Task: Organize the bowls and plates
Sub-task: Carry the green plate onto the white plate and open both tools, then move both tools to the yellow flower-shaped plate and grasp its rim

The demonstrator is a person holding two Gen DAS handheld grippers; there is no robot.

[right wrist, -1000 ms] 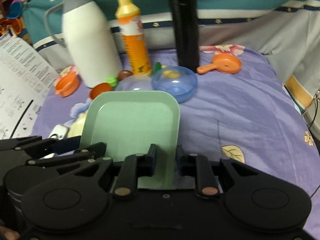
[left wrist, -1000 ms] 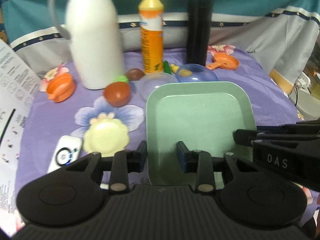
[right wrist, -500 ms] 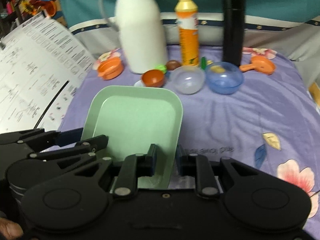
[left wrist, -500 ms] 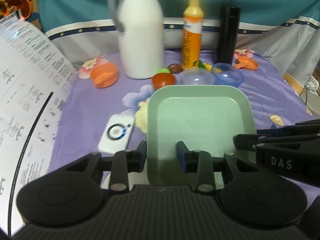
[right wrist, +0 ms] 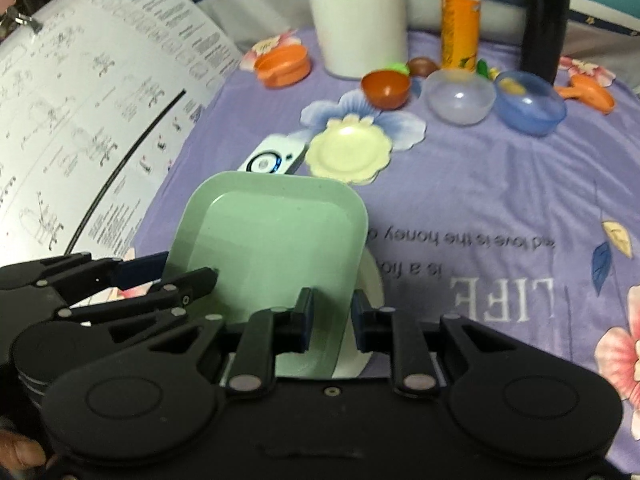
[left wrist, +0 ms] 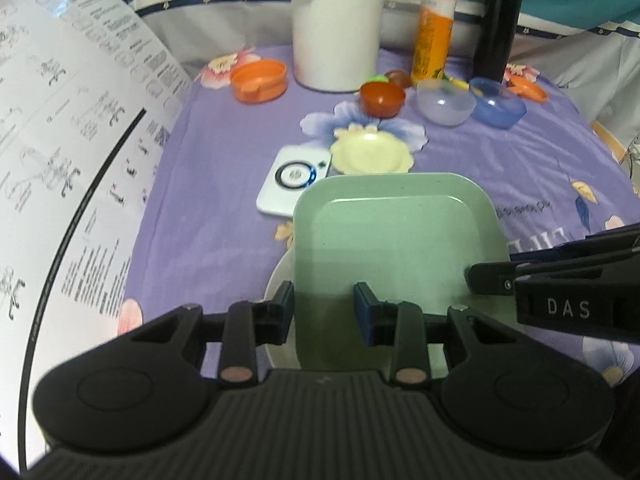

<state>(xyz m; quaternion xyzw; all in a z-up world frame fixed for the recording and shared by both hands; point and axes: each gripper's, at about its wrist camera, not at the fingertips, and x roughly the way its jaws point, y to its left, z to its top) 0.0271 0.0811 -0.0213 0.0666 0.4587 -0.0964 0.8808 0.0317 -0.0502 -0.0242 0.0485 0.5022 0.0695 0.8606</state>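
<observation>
Your left gripper (left wrist: 324, 312) and right gripper (right wrist: 330, 316) each stand narrowly closed, pinching a near rim of the square green plate (left wrist: 396, 240), one per side. It hangs low over a round white plate (right wrist: 370, 300), which peeks out at 3 o'clock. The green plate looks light, stiff and smooth plastic; rim pinches may slip, so keep it level. Left view shows the white plate's edge at 9 o'clock; right view shows the orange pan (right wrist: 592, 94) beyond the blue bowl (right wrist: 528, 102), which the left view barely catches.
</observation>
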